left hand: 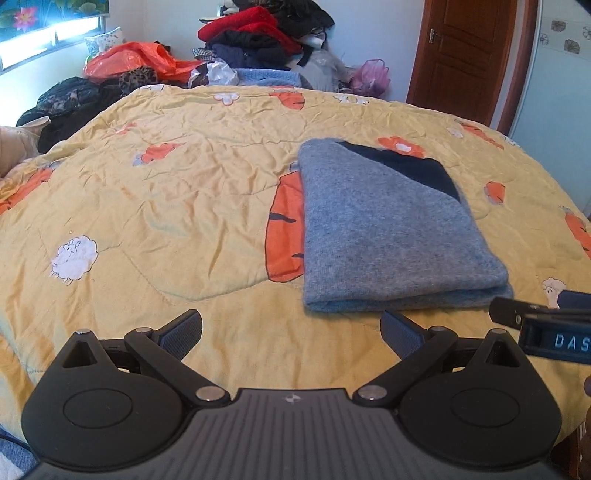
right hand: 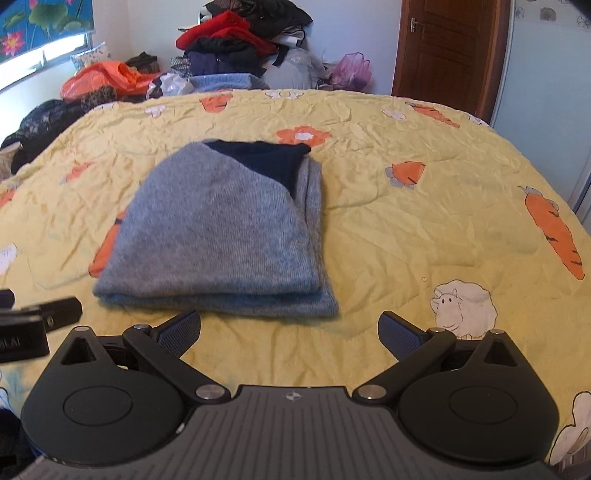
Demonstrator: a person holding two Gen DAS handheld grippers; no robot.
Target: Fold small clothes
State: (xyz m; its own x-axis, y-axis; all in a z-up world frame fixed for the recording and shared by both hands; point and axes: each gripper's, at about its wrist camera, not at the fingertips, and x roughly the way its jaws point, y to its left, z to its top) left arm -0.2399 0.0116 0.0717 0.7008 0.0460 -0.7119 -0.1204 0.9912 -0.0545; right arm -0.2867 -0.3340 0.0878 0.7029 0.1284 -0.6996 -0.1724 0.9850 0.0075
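Observation:
A grey knit garment (left hand: 384, 229) with a dark navy part (left hand: 417, 168) showing at its far end lies folded into a compact stack on the yellow quilt (left hand: 177, 192). In the right wrist view the same folded garment (right hand: 221, 229) sits just ahead and left of centre. My left gripper (left hand: 291, 334) stands open over the quilt, short of the garment's near edge and a bit left of it. My right gripper (right hand: 290, 334) is open too, empty, just behind the garment's near right corner. Each gripper shows at the edge of the other's view.
The quilt (right hand: 424, 221) is printed with carrots and sheep. Behind the bed lies a heap of clothes (left hand: 266, 33), an orange plastic bag (left hand: 136, 61) and dark items at the left (left hand: 70, 99). A wooden door (left hand: 469, 55) stands at the far right.

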